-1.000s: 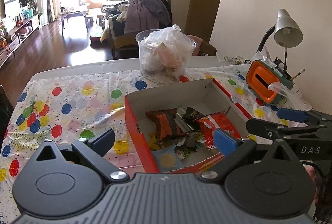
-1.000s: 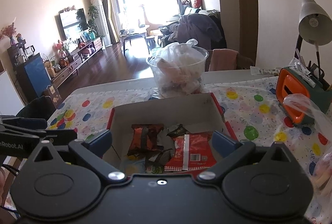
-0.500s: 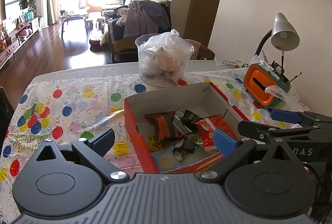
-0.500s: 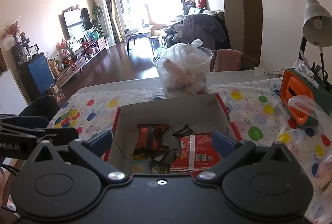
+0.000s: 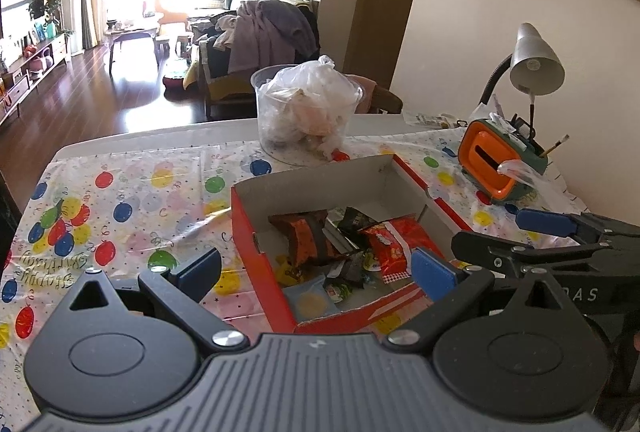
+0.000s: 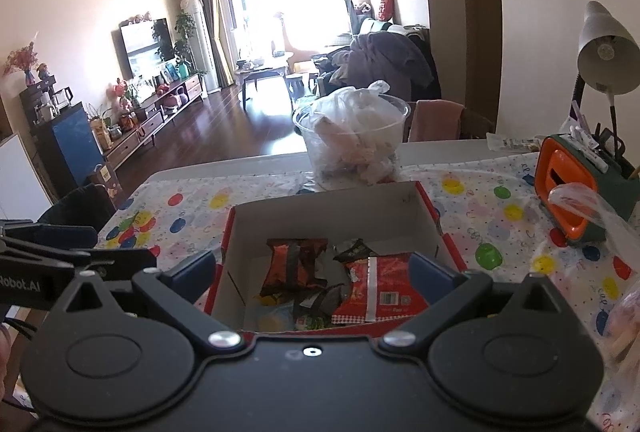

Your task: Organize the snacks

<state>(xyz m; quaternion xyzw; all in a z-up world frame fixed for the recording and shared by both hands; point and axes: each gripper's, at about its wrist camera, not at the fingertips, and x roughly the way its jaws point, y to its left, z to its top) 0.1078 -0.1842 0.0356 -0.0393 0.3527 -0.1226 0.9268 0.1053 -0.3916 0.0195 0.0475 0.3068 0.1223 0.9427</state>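
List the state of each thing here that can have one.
Red box: open, snack packets inside.
Clear tub: uncovered, plastic bag stuffed in.
Desk lamp: unlit, as far as I can tell.
Left gripper: open, empty.
Right gripper: open, empty.

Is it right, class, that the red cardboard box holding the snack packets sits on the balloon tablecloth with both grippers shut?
Not quite. In both wrist views the left gripper and right gripper are open and hold nothing. The red cardboard box does hold snack packets on the balloon tablecloth.

Pkts under red snack pack (image 6: 376,292) hidden; labels too small.
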